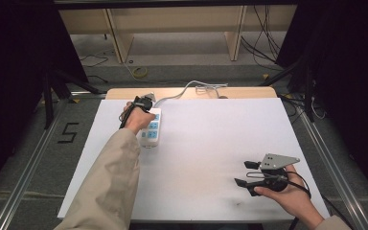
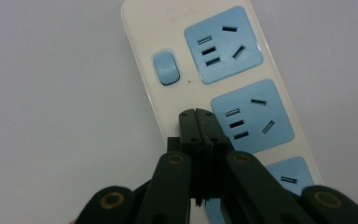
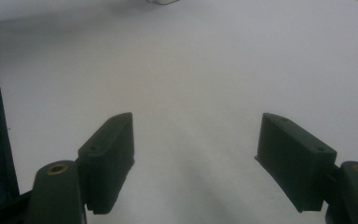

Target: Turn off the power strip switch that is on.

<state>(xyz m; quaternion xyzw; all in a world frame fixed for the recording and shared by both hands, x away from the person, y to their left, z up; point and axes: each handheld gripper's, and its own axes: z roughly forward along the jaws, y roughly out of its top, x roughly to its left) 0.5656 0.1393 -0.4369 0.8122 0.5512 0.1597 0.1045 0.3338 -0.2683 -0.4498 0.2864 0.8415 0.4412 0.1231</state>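
Observation:
A white power strip (image 1: 152, 129) with blue sockets lies at the far left of the white table top (image 1: 206, 143). In the left gripper view the strip (image 2: 144, 37) shows a blue rocker switch (image 2: 166, 68) and several sockets (image 2: 223, 44). My left gripper (image 2: 196, 114) is shut, its two jaws pressed together with nothing between them, and its tips sit just over the strip's body below the switch. The left gripper (image 1: 141, 105) is in a hand in a beige sleeve. My right gripper (image 1: 243, 173) rests open at the near right, over bare table (image 3: 196, 70).
The strip's white cable (image 1: 187, 88) runs off the far edge toward the floor. A wooden board (image 1: 239, 92) shows behind the table top. Metal rails (image 1: 33, 163) and dark stands flank the table, and a wooden shelf frame (image 1: 120, 43) stands beyond.

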